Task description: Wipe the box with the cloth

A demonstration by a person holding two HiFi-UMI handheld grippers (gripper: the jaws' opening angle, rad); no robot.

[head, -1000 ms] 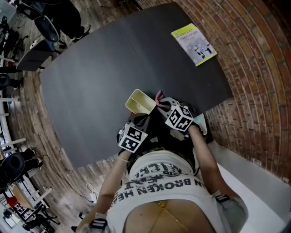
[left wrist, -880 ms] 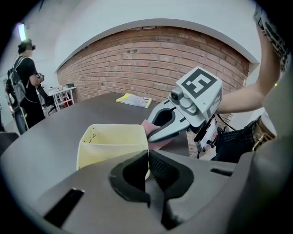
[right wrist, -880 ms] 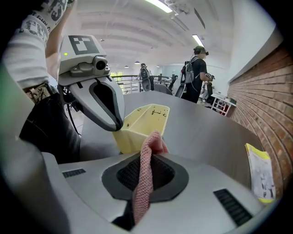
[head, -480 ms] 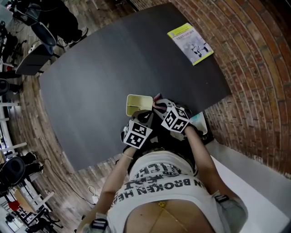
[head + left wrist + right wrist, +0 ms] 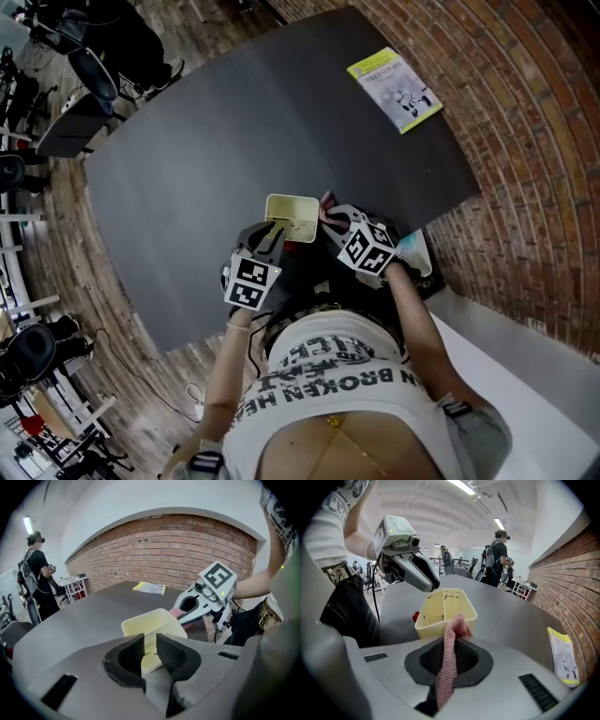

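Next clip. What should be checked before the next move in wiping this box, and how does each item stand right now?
1. Grip on cloth by right claw: ok, pinched between its jaws.
2. Hold on box by left claw: ok, jaws closed on its near wall.
3. Contact of cloth with box: cannot tell; the cloth tip sits right by the wall.
4. Access to box interior: ok, open top faces up, dark specks inside.
5. Clearance from booklet: ok, it lies far across the table.

Bright, even lighting; fisheye-warped edges.
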